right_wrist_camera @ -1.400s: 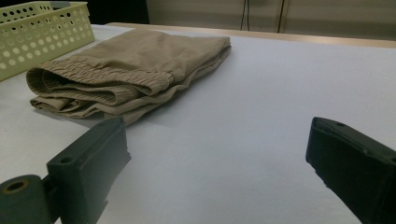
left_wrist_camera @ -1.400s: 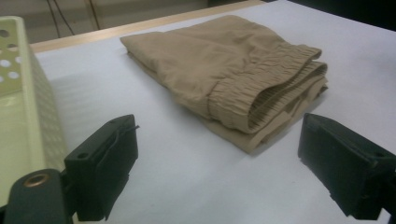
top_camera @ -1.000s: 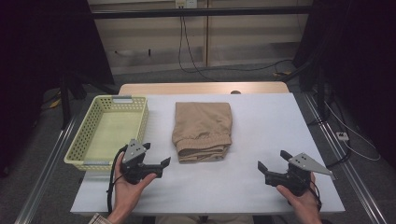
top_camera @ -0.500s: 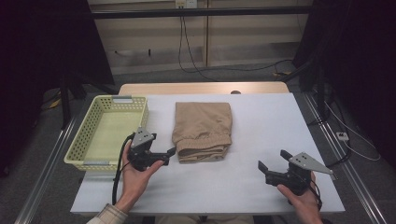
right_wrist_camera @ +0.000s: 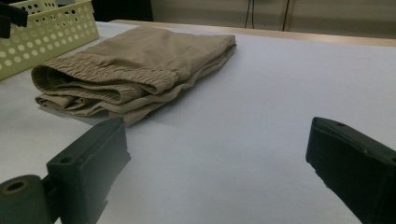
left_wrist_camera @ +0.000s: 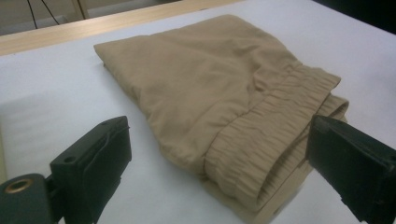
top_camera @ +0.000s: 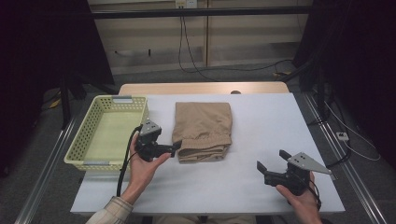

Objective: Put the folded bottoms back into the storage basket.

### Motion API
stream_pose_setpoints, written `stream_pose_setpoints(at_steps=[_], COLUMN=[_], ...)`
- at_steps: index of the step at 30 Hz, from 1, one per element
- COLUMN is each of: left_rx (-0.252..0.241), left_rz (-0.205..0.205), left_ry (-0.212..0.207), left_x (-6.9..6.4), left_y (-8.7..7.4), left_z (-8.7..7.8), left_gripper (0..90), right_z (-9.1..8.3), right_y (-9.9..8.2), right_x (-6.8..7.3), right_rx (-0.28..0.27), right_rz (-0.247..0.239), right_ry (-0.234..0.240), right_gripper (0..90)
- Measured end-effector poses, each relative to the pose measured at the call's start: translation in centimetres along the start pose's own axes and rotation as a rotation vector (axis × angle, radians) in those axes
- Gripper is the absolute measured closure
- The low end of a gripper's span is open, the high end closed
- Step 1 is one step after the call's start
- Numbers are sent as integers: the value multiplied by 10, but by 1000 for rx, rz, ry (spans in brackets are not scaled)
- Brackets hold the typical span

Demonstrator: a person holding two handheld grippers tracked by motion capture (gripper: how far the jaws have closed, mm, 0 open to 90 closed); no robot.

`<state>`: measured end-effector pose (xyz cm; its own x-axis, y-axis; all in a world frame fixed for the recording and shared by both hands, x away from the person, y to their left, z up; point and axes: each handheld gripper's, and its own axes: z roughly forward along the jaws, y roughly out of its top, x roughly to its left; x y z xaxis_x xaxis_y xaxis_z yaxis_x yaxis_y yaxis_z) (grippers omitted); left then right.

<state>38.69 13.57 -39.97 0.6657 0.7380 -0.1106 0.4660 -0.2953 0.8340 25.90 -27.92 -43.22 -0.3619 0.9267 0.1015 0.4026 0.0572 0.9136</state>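
Note:
A folded tan garment (top_camera: 203,130) with an elastic waistband lies in the middle of the white table (top_camera: 266,121), waistband toward me. My left gripper (top_camera: 172,148) is open at the garment's near left corner, with its jaws pointing right at the waistband. In the left gripper view the waistband (left_wrist_camera: 261,140) lies between the spread jaws of the left gripper (left_wrist_camera: 219,123), and I cannot tell whether they touch it. My right gripper (top_camera: 272,160) is open and empty near the table's front right, well clear of the garment. The right gripper view shows the garment (right_wrist_camera: 135,65) far ahead to the left of the right gripper (right_wrist_camera: 217,123).
A pale yellow-green plastic basket (top_camera: 100,140) stands at the table's left edge, just behind the left hand, with nothing visible inside. A wooden strip (top_camera: 205,88) borders the far edge. Cables hang beyond the table. Bare white tabletop stretches right of the garment.
My left gripper has moved forward and to the right, from the front left of the table up to the garment's near left corner. The right gripper has stayed still.

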Motion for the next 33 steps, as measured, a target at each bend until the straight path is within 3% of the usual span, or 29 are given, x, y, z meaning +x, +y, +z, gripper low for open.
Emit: stream_pose_setpoints(at_steps=[9, 18, 21, 23, 24, 33], left_rx=[5, 18, 27, 38, 41, 25], left_rz=[-20, -45, -68, -83, -72, -98], left_ry=[4, 7, -15, -57, -57, -1], left_x=[3, 10, 12, 13, 12, 24], left_y=[15, 29, 31, 35, 38, 46], left_z=[4, 20, 24, 26, 26, 43], left_gripper=[72, 58, 58, 63, 74, 104], right_z=[0, 0, 0, 0, 0, 0], right_y=[0, 0, 0, 0, 0, 0], right_x=[0, 0, 0, 0, 0, 1], right_rx=[-1, 3, 2, 2, 2, 5], right_rz=[1, -5, -4, -3, -3, -8], right_ry=[4, 5, 5, 5, 5, 11], right_gripper=[54, 54, 54, 54, 54, 53])
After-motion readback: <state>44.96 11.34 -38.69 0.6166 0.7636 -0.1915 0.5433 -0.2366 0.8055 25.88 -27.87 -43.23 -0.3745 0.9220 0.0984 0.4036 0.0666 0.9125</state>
